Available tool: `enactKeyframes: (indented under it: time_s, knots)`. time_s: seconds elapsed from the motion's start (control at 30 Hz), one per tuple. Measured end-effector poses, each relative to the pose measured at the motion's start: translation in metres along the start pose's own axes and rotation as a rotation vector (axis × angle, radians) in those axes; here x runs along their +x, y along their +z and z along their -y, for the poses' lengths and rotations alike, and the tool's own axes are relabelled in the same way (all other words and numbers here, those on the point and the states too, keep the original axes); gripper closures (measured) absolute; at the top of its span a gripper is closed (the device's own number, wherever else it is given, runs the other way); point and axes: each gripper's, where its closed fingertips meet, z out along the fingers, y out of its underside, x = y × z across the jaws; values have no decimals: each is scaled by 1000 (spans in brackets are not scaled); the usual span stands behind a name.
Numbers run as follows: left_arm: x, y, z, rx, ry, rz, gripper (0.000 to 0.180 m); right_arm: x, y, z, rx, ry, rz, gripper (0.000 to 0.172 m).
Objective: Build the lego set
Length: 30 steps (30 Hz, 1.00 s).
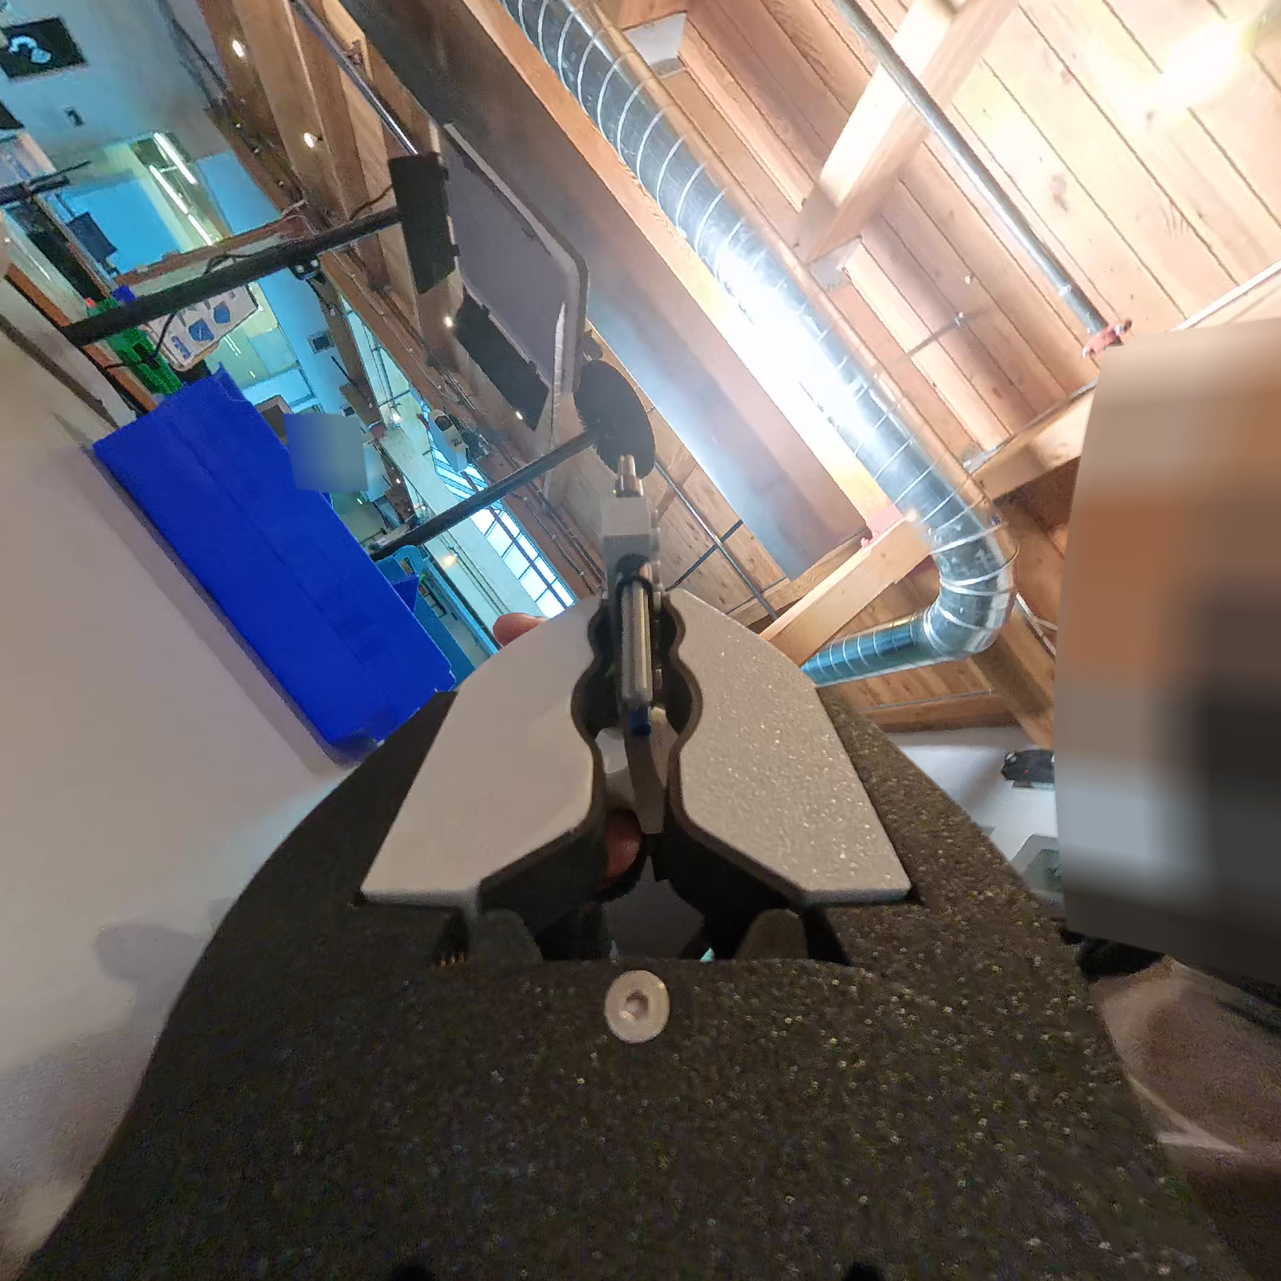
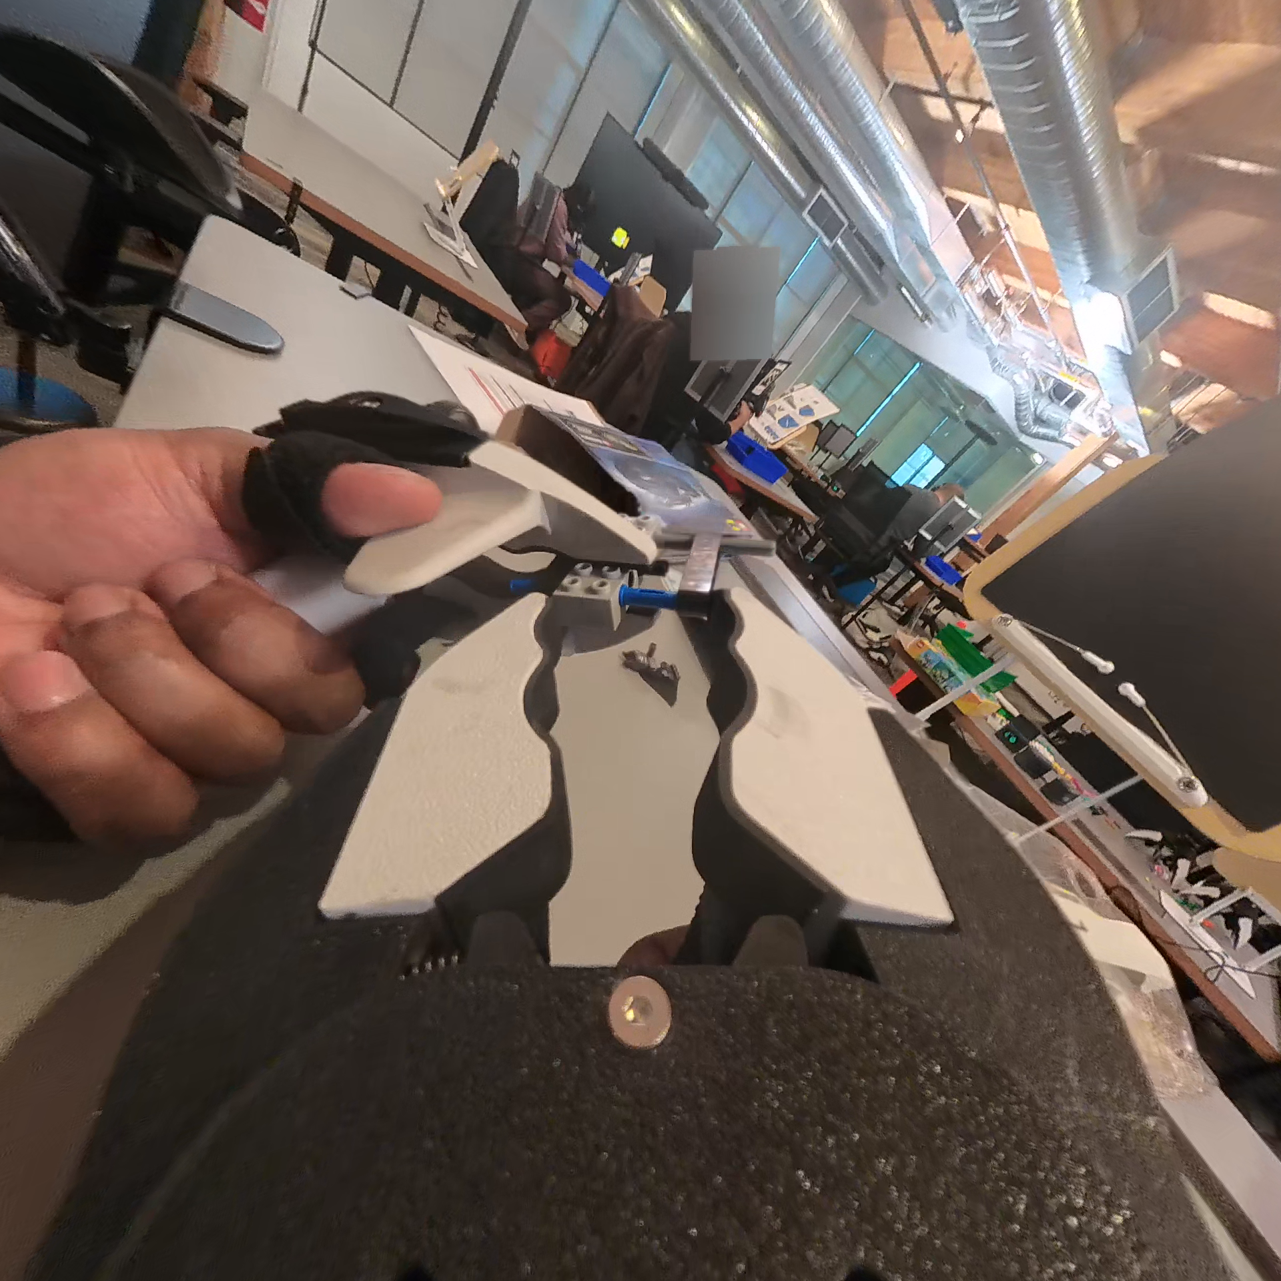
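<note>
left tongs: nearly closed, clamped on a brick assembly that pokes out past the tips; tongs point up toward the ceiling
brick assembly: grey block with a metal-looking axle between the fingers and a blue pin at its near end; pads look pressed on it; in the right wrist view the same piece shows as a grey studded brick with a blue pin sticking out to the right into a dark beam
right tongs: about half open, nothing gripped; the brick assembly sits at its tips, between the fingers, left tip just beside the grey brick, right tip next to the dark beam, contact cannot tell
hand: left side of the right wrist view, black finger strap, working the left tongs' fingers
small dark piece: lies on the worktop between the right tongs' fingers, under the brick assembly, apart from it
box: open printed carton, on the worktop just beyond the left tongs
paper sheet: far of the box, flat on the worktop
blue bin: left in the left wrist view, on the white worktop
background: silver duct and wood ceiling above; far worktops with seated people
</note>
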Motion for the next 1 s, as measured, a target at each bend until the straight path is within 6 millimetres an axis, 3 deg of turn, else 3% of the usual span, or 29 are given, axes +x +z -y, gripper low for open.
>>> enactKeyframes:
  time_s: [0.23, 0.57, 0.8, 1.0]
  knots:
    - [-19, 6, 26, 30, -103, 20, 169, 18, 18, -14, -36, 88, 0, 130]
    - [12, 4, -9, 0, -66, -114, 169, -1, -22, 15, -19, -22, -288, 130]
    - [-3, 4, -20, -1, -61, -74, 169, 1, -42, 10, 16, 66, -320, 129]
    - [-9, 1, -6, 7, 10, -45, 169, 6, -42, 2, 8, 135, -299, 126]
